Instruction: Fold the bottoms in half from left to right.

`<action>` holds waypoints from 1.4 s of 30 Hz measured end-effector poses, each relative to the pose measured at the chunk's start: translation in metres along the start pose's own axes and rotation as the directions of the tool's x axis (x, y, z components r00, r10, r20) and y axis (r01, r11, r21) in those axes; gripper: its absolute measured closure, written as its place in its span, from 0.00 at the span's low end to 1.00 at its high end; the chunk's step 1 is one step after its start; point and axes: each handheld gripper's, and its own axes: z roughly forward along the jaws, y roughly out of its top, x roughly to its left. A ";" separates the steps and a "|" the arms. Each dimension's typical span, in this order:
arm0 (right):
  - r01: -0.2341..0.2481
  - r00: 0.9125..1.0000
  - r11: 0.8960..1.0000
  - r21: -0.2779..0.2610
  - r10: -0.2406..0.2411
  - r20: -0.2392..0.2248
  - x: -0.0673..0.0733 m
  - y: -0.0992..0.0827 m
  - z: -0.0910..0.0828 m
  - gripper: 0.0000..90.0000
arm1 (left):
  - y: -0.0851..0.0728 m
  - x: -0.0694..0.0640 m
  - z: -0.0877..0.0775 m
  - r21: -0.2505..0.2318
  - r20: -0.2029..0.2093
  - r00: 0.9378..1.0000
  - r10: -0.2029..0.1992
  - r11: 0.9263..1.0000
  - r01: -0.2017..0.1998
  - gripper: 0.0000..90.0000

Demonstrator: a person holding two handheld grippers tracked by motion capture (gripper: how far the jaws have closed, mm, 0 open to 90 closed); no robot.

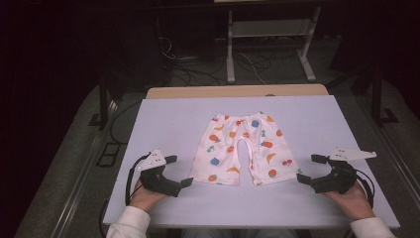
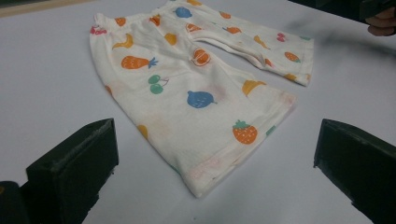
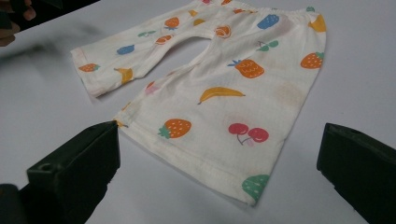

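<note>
Two hands rest low at the table's near edge; left gripper at seven o'clock, right gripper at five, both with jaws spread wide, nothing held; shorts lie flat between, waistband toward twelve.

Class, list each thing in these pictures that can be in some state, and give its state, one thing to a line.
shorts: spread flat on the table, unfolded, waistband at the far side, both legs toward the person
left claw: open, holding nothing, beside the left leg hem
right claw: open, holding nothing, beside the right leg hem
</note>
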 end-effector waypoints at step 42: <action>0.028 1.000 0.999 0.027 -0.028 -0.005 0.006 0.016 0.007 0.00 | -0.001 -0.001 0.004 0.016 0.006 1.000 0.004 1.000 -0.004 0.00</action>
